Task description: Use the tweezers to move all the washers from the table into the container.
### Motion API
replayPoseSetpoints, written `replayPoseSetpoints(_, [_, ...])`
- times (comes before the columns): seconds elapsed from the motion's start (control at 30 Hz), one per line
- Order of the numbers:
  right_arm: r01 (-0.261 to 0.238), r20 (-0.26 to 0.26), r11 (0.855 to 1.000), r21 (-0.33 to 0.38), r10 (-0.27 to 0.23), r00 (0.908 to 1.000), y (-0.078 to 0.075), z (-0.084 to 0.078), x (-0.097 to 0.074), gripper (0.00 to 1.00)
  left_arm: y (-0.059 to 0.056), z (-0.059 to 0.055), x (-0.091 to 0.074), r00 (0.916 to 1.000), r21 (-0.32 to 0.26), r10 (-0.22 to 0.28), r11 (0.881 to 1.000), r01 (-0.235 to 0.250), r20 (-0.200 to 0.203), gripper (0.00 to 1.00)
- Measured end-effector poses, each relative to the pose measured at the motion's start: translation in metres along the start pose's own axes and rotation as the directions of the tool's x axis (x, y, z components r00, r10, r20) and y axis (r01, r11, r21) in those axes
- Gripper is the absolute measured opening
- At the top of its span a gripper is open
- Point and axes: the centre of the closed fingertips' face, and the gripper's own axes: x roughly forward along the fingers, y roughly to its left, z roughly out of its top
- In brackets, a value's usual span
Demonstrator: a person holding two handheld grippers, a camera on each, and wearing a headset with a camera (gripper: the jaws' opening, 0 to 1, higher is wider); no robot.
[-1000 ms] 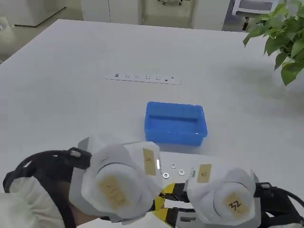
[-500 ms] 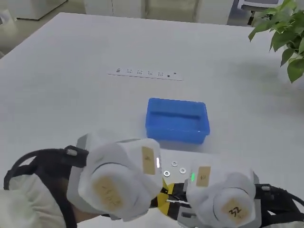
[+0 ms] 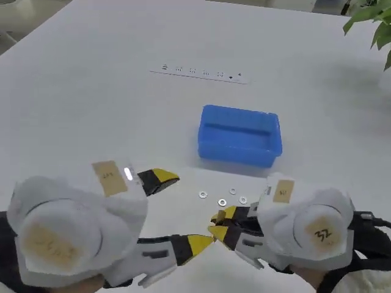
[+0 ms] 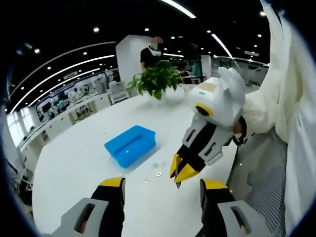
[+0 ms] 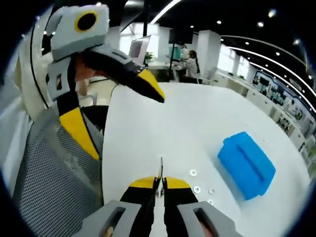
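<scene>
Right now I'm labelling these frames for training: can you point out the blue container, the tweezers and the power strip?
blue container (image 3: 238,154), head view, on its front wall.
tweezers (image 5: 161,173), right gripper view, on the thin protruding tip.
power strip (image 3: 201,72), head view, on the middle of its face.

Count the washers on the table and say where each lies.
4, loose on the table before the blue container: leftmost washer, middle washer, far washer, rightmost washer beside the right gripper, which may hide more.
</scene>
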Motion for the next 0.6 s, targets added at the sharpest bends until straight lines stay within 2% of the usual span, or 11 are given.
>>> replayPoseSetpoints(0.07, [0.010, 0.021, 0.999, 0.034, -0.011, 0.9997, -0.008, 0.004, -0.001, 0.02, 0.003, -0.016, -0.006, 0.9978, -0.018, 0.047, 0.999, -0.047, -0.048, 0.76])
replayPoseSetpoints(0.17, [0.026, 0.031, 0.998, 0.050, -0.028, 0.9991, -0.019, 0.005, -0.001, 0.02, 0.004, -0.031, -0.012, 0.9949, -0.073, 0.067, 0.995, -0.072, -0.076, 0.78])
replayPoseSetpoints(0.23, [0.039, 0.031, 0.998, 0.058, -0.041, 0.9987, -0.026, 0.006, 0.001, 0.02, 0.005, -0.040, -0.014, 0.9912, -0.137, 0.088, 0.985, -0.101, -0.099, 0.87])
replayPoseSetpoints(0.33, [0.054, 0.042, 0.995, 0.080, -0.058, 0.9975, -0.037, 0.009, 0.004, 0.02, 0.007, -0.049, -0.017, 0.9874, -0.143, 0.115, 0.981, -0.130, -0.108, 0.95])
replayPoseSetpoints(0.4, [0.063, 0.053, 0.993, 0.095, -0.068, 0.9963, -0.043, 0.013, 0.006, 0.02, 0.005, -0.059, -0.016, 0.9853, -0.153, 0.110, 0.980, -0.130, -0.131, 0.99])
replayPoseSetpoints(0.47, [0.069, 0.060, 0.992, 0.102, -0.075, 0.9954, -0.048, 0.016, 0.008, 0.02, 0.005, -0.067, -0.016, 0.9810, -0.168, 0.117, 0.976, -0.142, -0.155, 0.99])
replayPoseSetpoints(0.6, [0.078, 0.070, 0.991, 0.108, -0.086, 0.9939, -0.056, 0.020, 0.014, 0.02, 0.007, -0.073, -0.015, 0.9786, -0.172, 0.128, 0.973, -0.156, -0.161, 0.99])
